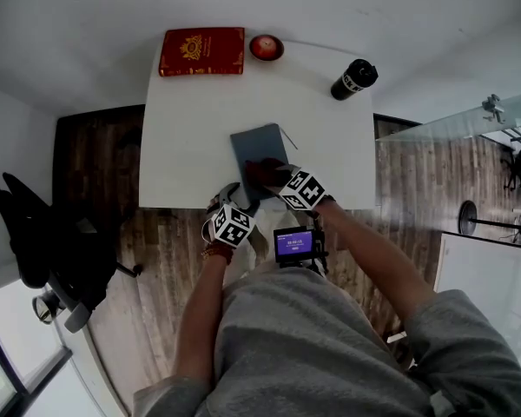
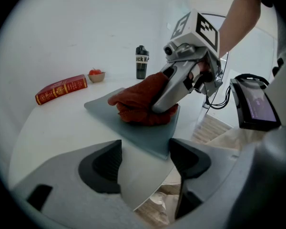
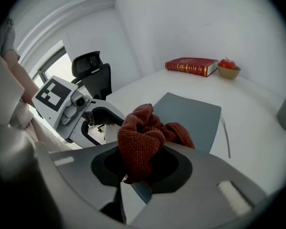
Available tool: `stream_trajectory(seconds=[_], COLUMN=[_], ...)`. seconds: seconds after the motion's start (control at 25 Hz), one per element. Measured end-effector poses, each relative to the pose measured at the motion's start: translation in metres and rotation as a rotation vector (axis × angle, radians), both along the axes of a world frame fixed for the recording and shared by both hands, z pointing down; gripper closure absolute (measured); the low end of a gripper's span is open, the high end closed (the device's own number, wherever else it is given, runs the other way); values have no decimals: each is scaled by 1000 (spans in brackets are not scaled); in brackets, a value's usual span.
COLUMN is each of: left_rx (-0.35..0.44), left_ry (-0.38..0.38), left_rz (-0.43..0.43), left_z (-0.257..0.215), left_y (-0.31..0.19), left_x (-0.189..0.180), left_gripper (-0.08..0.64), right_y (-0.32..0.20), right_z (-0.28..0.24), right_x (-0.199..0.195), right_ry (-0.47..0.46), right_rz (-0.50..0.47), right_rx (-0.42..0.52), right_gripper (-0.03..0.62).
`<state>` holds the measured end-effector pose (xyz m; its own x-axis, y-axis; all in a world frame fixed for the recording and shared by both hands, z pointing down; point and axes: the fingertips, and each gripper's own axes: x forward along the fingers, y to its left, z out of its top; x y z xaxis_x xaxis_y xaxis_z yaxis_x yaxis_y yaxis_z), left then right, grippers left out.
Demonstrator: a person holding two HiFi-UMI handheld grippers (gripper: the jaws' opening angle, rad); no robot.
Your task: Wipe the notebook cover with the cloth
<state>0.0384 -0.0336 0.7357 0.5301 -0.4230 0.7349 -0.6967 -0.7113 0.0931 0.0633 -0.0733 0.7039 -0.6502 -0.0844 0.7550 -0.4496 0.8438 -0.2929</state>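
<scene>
A grey-blue notebook (image 1: 259, 148) lies flat near the front edge of the white table (image 1: 191, 137). A bunched red cloth (image 1: 262, 173) rests on its near part. My right gripper (image 1: 274, 177) is shut on the cloth (image 3: 142, 140), which bulges up between the jaws over the notebook (image 3: 196, 114). In the left gripper view the cloth (image 2: 139, 105) presses on the cover (image 2: 133, 128) under the right gripper (image 2: 164, 104). My left gripper (image 2: 145, 157) stands open at the table's edge. The notebook's near corner lies between its jaws, and the pads do not press on it.
A red book (image 1: 201, 51), a small bowl holding a red apple (image 1: 266, 47) and a black bottle (image 1: 354, 78) stand along the table's far side. A thin strip (image 3: 225, 135) lies beside the notebook. A black office chair (image 1: 43, 233) stands left on the wooden floor.
</scene>
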Motion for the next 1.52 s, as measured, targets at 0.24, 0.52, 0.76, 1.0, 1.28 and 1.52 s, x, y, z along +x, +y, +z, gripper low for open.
stream_trajectory(seconds=[0.24, 0.52, 0.76, 1.0, 1.28, 1.52], left_rx=[2, 2, 2, 3, 3, 7], left_ry=[0, -1, 1, -5, -2, -4], left_rz=[1, 3, 4, 4, 1, -2], left_z=[1, 1, 0, 0, -1, 0], left_y=[0, 1, 0, 0, 0, 1], left_x=[0, 0, 0, 0, 0, 1], left_gripper=[247, 247, 247, 247, 250, 250], right_y=[9, 23, 32, 38, 40, 29], right_z=[1, 1, 1, 0, 1, -16], right_x=[2, 6, 9, 11, 10, 1], right_ry=[10, 9, 9, 10, 25, 42], right_rz=[-7, -13, -13, -14, -49, -129], right_rx=[7, -8, -14, -11, -35, 30], right_gripper=[486, 486, 486, 486, 485, 482])
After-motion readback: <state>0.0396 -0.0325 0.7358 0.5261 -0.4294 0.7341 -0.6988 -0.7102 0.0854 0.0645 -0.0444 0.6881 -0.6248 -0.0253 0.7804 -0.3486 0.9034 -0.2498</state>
